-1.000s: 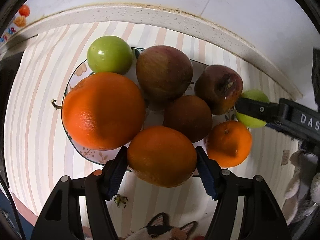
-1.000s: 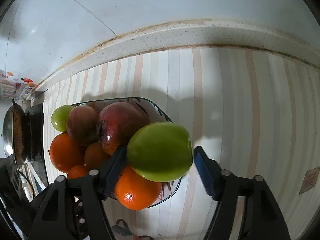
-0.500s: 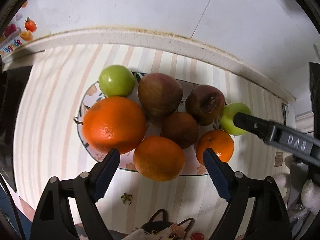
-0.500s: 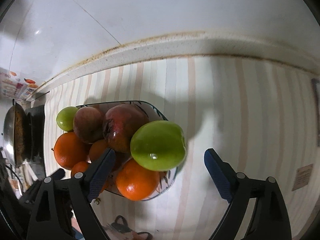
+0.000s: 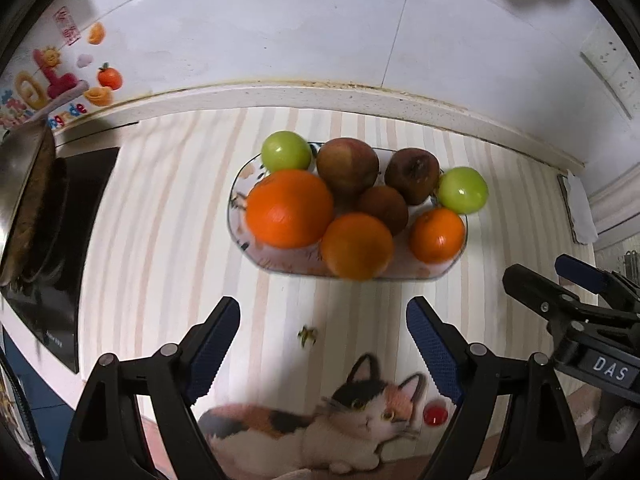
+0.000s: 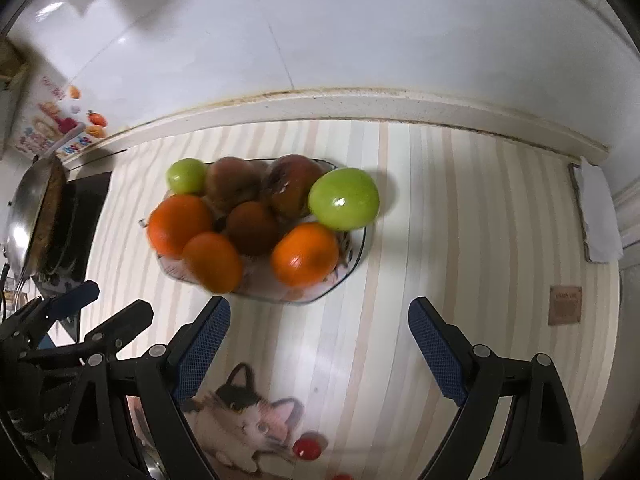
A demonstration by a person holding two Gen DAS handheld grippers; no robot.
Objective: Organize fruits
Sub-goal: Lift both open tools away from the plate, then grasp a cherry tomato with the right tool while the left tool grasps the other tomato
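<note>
The plate (image 5: 248, 258) of fruit sits on the striped countertop mat (image 5: 160, 216), just above centre in the left wrist view. It is crowded: a big orange (image 5: 289, 208) at the plate's 9 o'clock, a second orange (image 5: 356, 246) at 6 o'clock hanging over the near rim, a smaller orange (image 5: 438, 234) at 4 o'clock, a green apple (image 5: 286, 151) at 11 o'clock, another green apple (image 5: 463, 189) at 2 o'clock on the right edge, two reddish apples (image 5: 347, 166) along the far side and a brown fruit (image 5: 383, 208) in the middle, all touching their neighbours.

The left gripper (image 5: 323, 344) hangs at 6 o'clock of the plate, its jaws spread wide with nothing between them but bare mat and a printed cat (image 5: 352, 408). The right gripper (image 6: 319, 344) is likewise parted and empty, near the plate's front rim; in the left view it shows at 4 o'clock.

Around the work area: a wok (image 5: 24, 192) on a black stove (image 5: 76, 240) at 9 o'clock, fruit stickers (image 5: 60, 80) on the wall tile at 10 o'clock, a wall socket (image 5: 612, 68) at 2 o'clock, and a folded white cloth (image 6: 598, 212) at 3 o'clock in the right wrist view. Nothing lies between either gripper and the plate
</note>
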